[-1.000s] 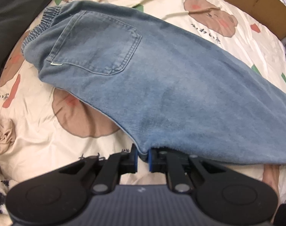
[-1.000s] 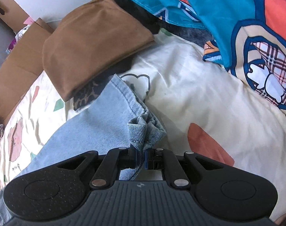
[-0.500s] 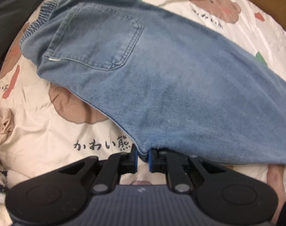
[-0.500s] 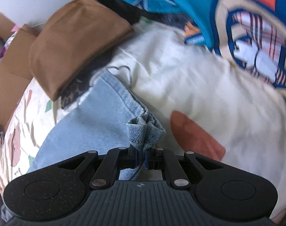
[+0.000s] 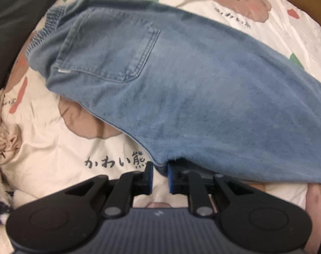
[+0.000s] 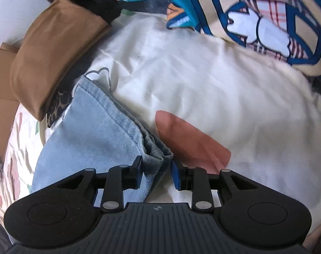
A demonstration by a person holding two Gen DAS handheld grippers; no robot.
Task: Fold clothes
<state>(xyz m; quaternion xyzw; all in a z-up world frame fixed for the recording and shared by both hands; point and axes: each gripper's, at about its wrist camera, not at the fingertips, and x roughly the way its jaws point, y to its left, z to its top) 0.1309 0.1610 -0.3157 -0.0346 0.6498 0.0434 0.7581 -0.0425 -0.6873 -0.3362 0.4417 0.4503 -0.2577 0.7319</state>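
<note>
A: Where do the jeans (image 5: 202, 89) lie?

B: Spread across the cream bear-print bedsheet (image 5: 54, 152), back pocket (image 5: 109, 50) facing up, elastic waistband toward the far left. In the right wrist view the hem (image 6: 118, 118) ends just beside a folded brown garment (image 6: 52, 63).

A: And the 2 grippers?

B: The left gripper (image 5: 159, 176) has its jaws narrowly apart and just easing wider; a fold of the denim edge sits between them, the pads barely off it. The right gripper (image 6: 156, 174) has just been opening: its jaws stand moderately apart, the bunched hem corner between them, no longer pinched.

A: Anything else nearby?

B: A teal patterned cloth (image 6: 245, 10) at the far end.
</note>
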